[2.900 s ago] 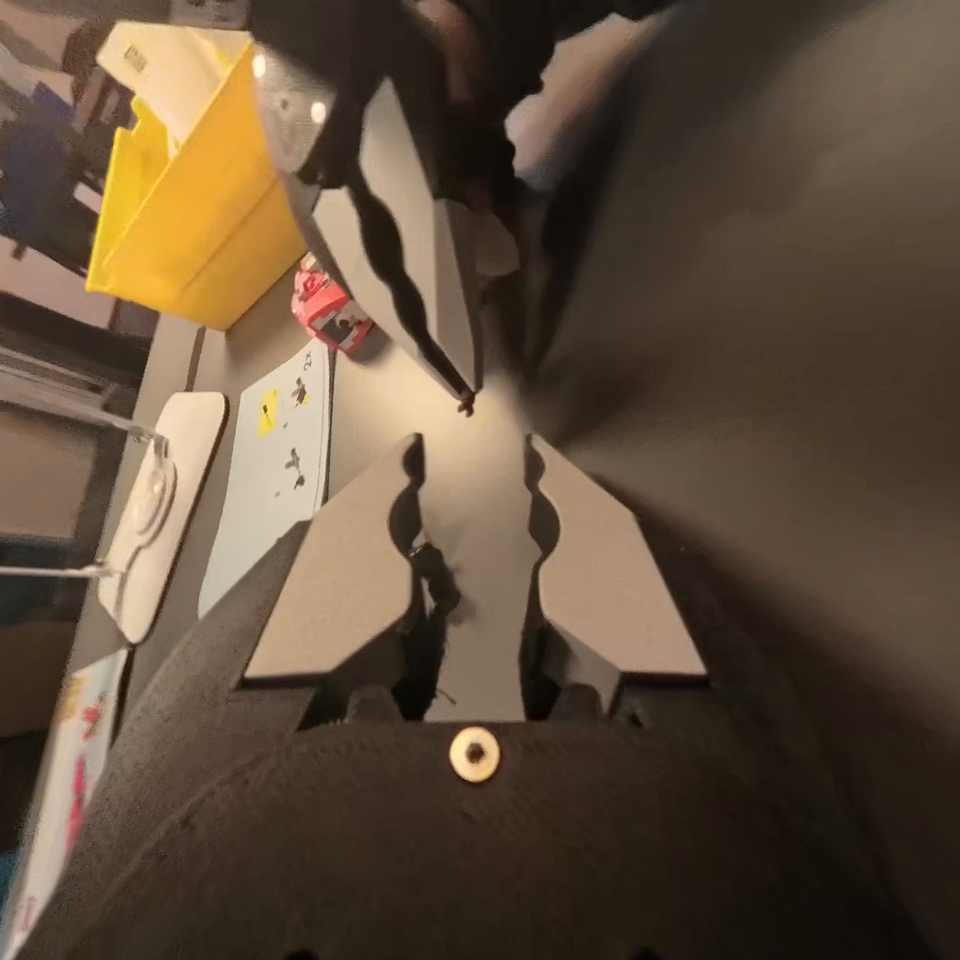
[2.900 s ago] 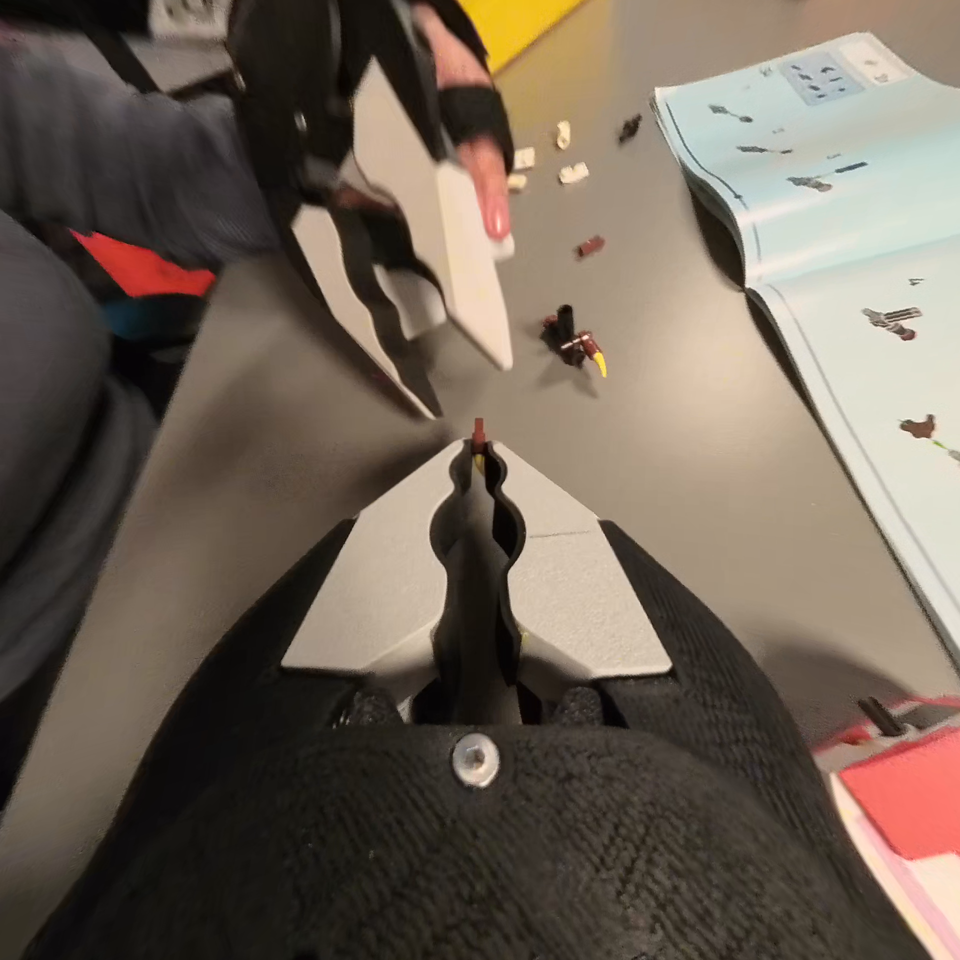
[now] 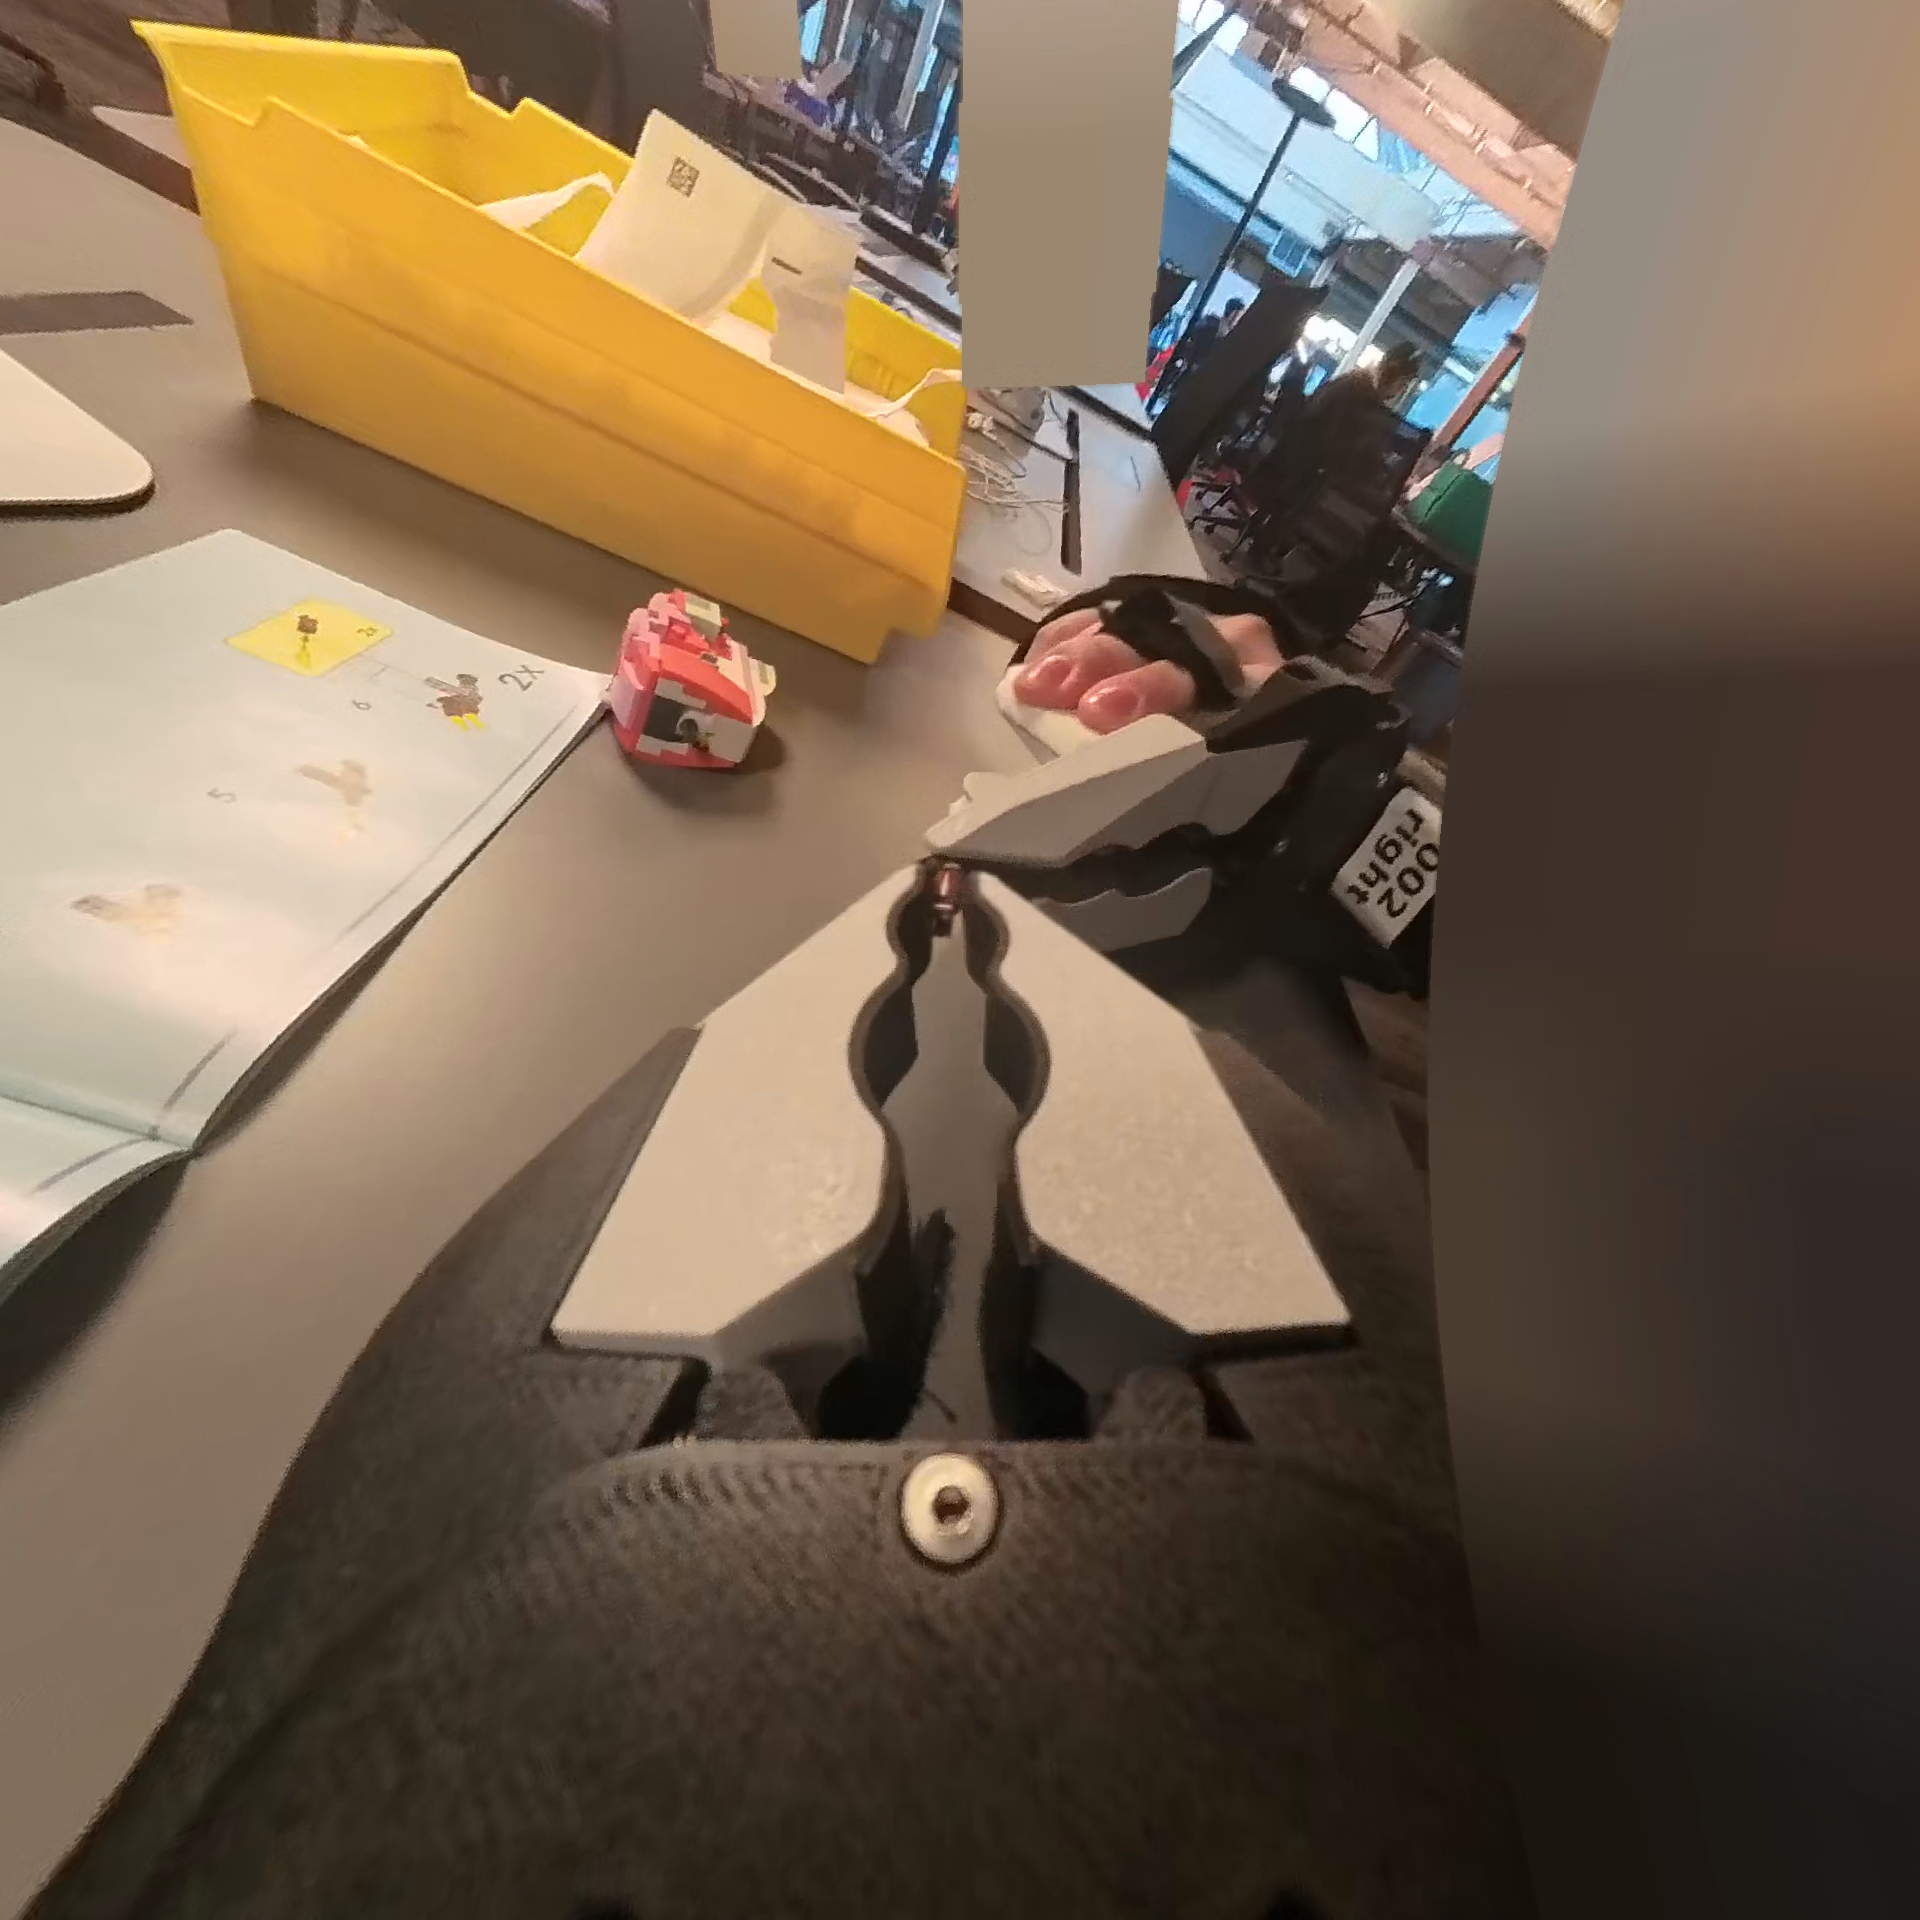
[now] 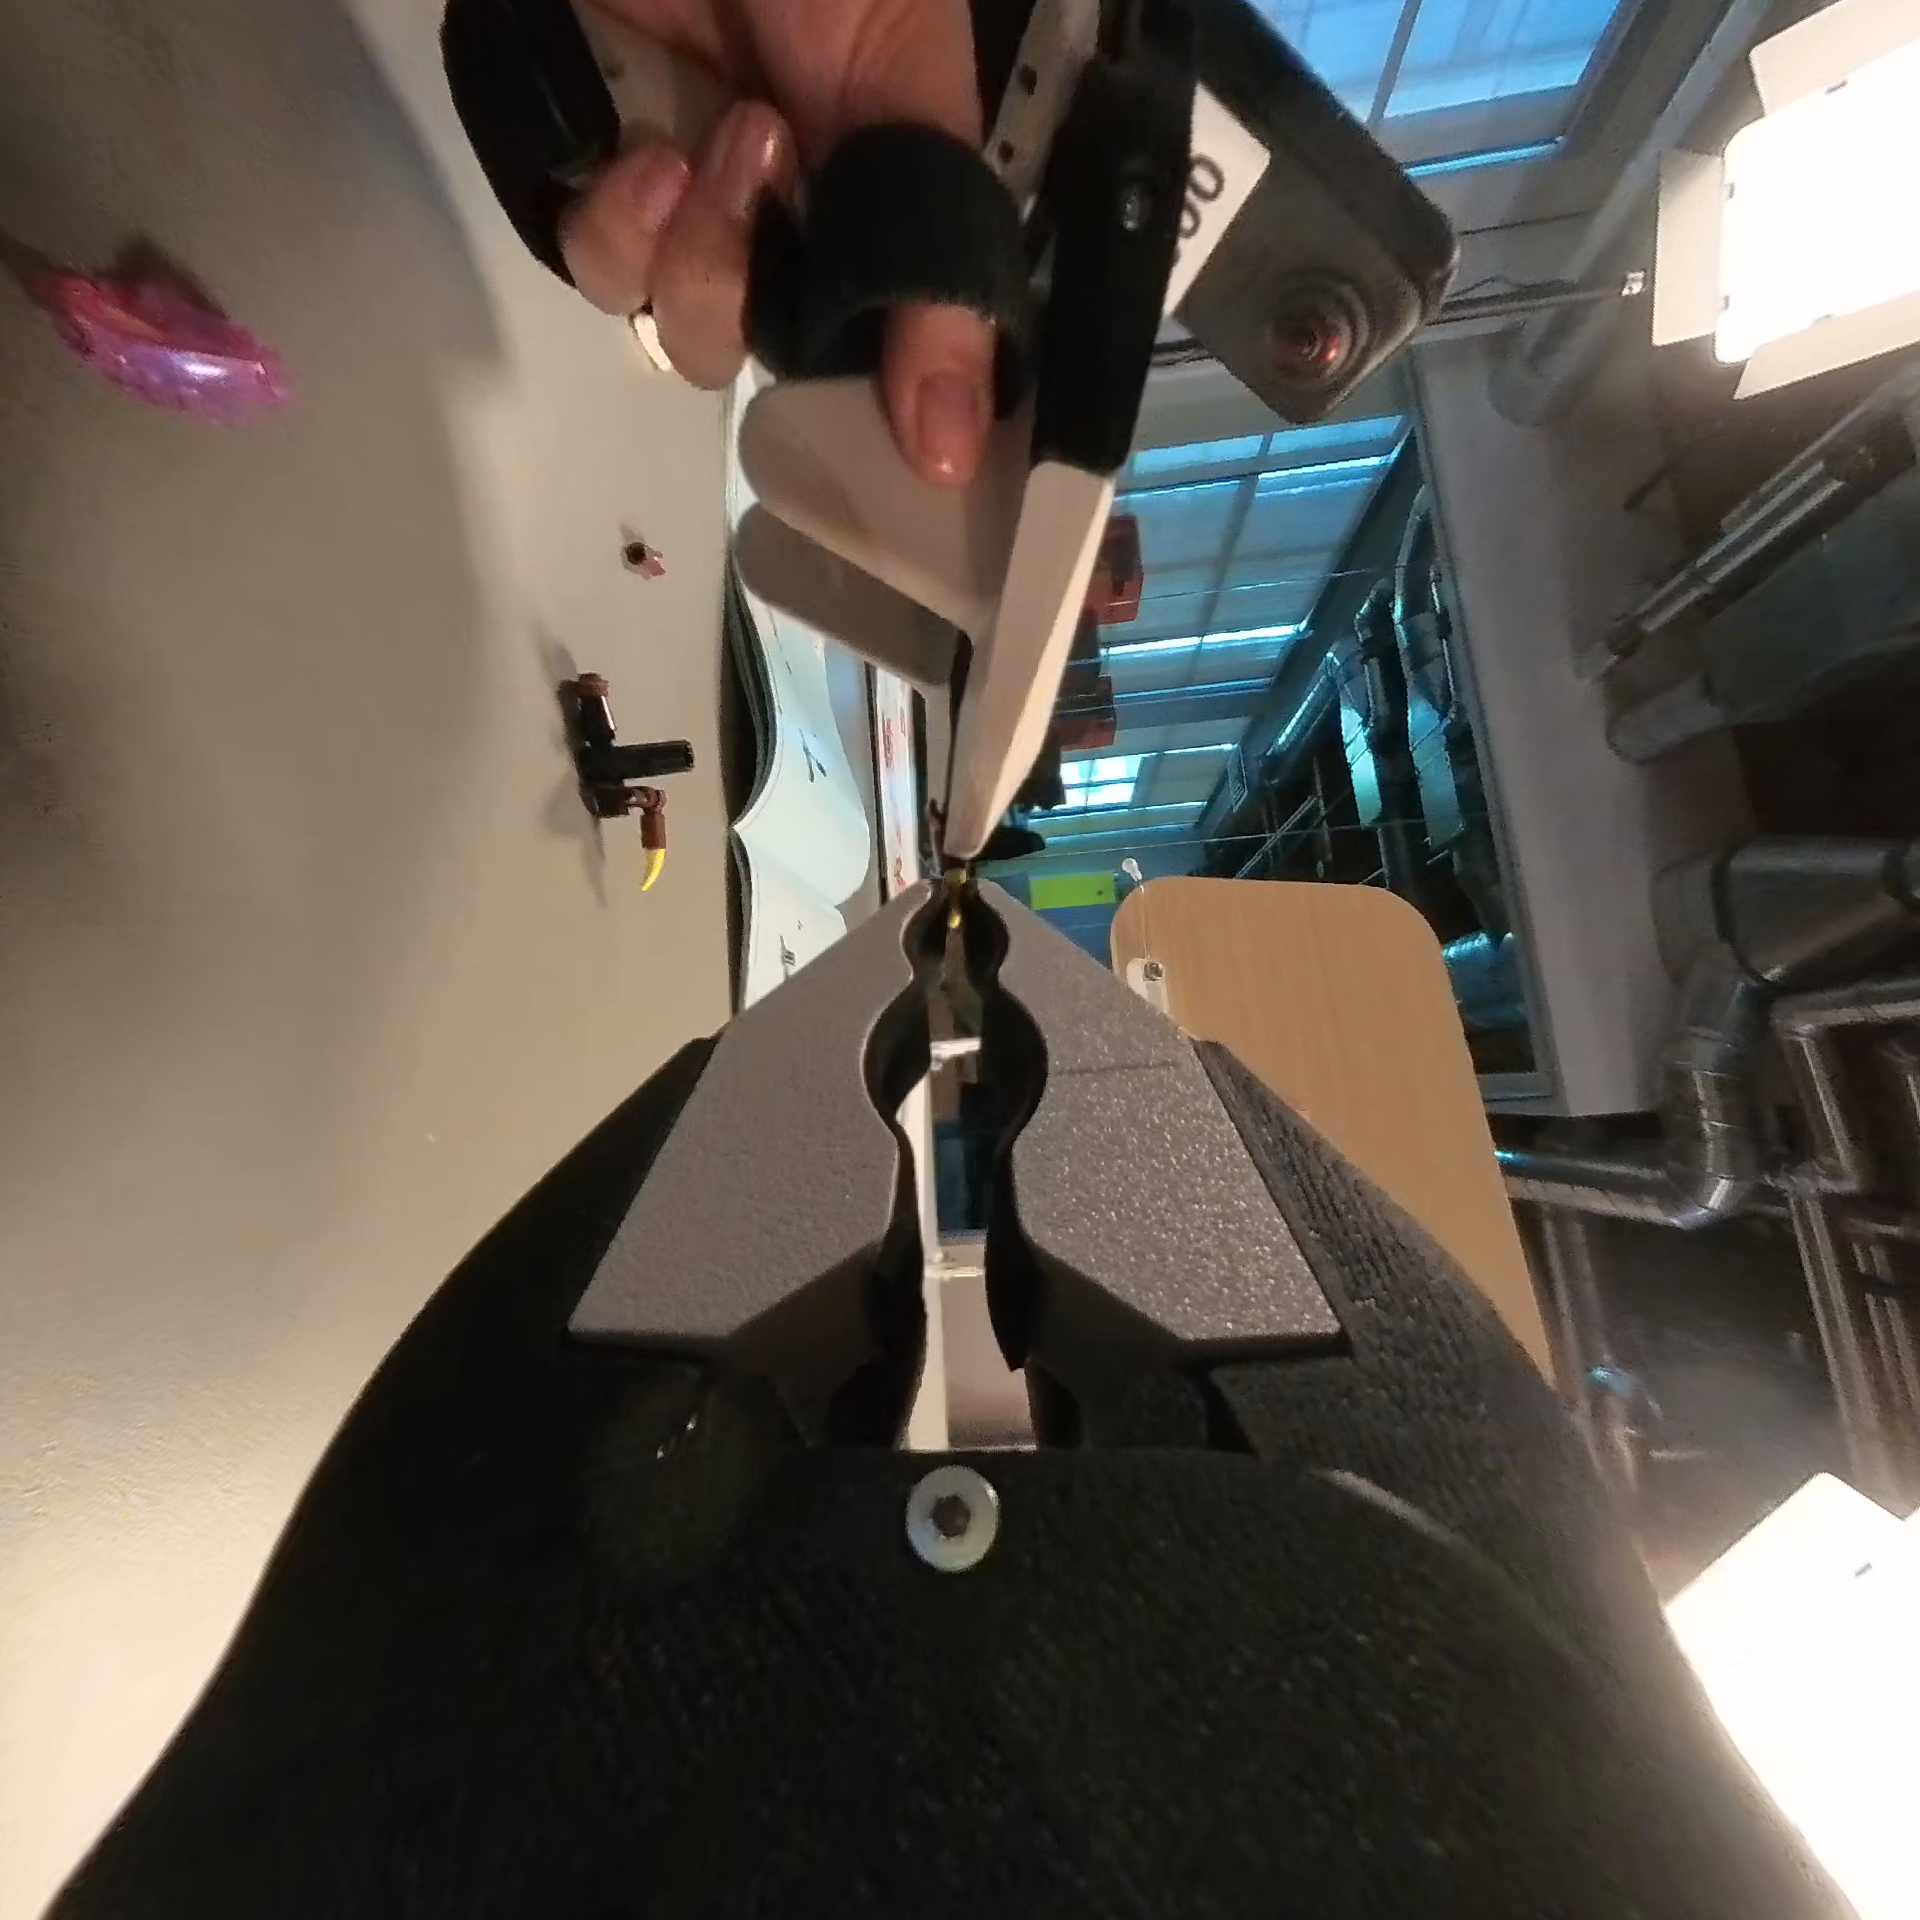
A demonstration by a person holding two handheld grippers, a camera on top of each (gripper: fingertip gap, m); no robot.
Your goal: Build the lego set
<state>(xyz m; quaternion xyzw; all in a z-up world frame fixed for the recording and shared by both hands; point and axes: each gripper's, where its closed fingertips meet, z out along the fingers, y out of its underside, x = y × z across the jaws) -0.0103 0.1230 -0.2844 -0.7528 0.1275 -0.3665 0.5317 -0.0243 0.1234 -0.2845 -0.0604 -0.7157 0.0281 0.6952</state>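
Note:
In the left wrist view my left gripper [image 3: 943, 896] is shut on a tiny brown brick piece [image 3: 943, 906] pinched at its fingertips. My right gripper [image 3: 943, 847] comes in from the right, and its tips meet that piece tip to tip. In the right wrist view my right gripper [image 4: 956, 891] is shut on a tiny yellow claw piece [image 4: 954, 883]. There my left gripper [image 4: 964, 831] reaches down from above, and its tips touch the same spot. Both grippers are held above the grey table [image 3: 582, 935].
A yellow bin [image 3: 582, 416] with papers stands at the back. An open pale-blue instruction booklet [image 3: 208, 831] lies at the left, with a red, pink and white brick model [image 3: 691, 701] beside it. A black-brown assembly with a yellow claw [image 4: 618, 764] and a small brown piece [image 4: 644, 556] lie on the table. The tips of both grippers are at nearly the same place.
My left gripper was open and has shut on the brown piece. My right gripper has rolled sideways, and the two grippers have come together tip to tip.

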